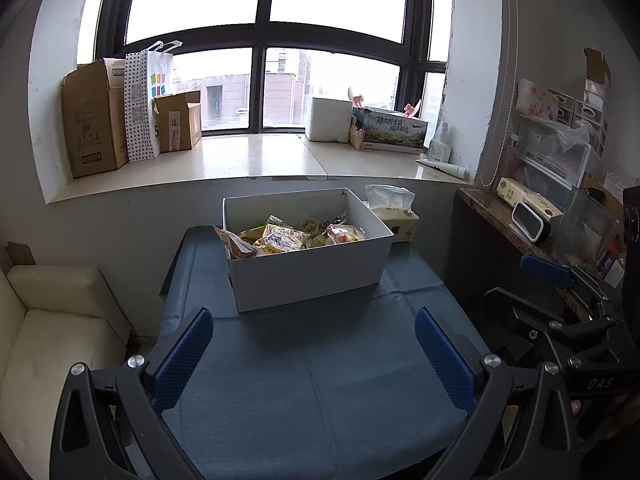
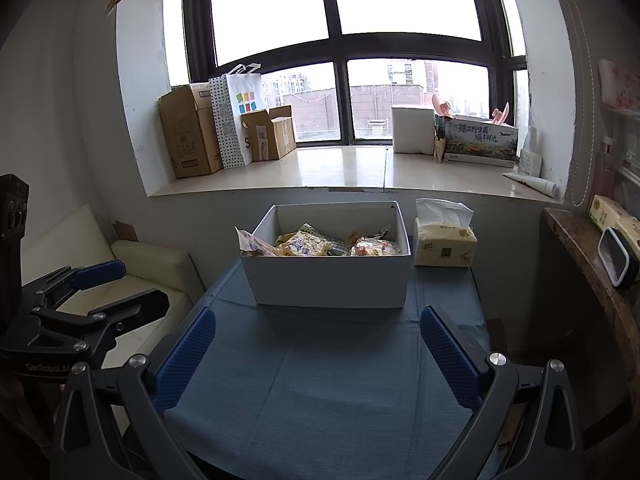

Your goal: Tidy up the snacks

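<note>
White box (image 1: 308, 276) of snacks (image 1: 280, 238) sits on blue-clothed table (image 1: 320, 400). Left gripper (image 1: 314, 358) and right gripper (image 2: 318, 358): fingers spread, holding nothing.

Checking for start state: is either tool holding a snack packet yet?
No: the left tool and right tool are both open with nothing between them, and the snack packets lie in the white box.

The left gripper (image 1: 314, 354) has black angular plastic arms with triangular cut-outs, round silver screws, and blue ribbed pads (image 1: 185, 358) on its fingers. The right gripper (image 2: 318, 354) is built alike; at the right of the left wrist view its body bears white letters "DAS". At lower left of the right wrist view, the other's reads "GenRobot.AI".
</note>
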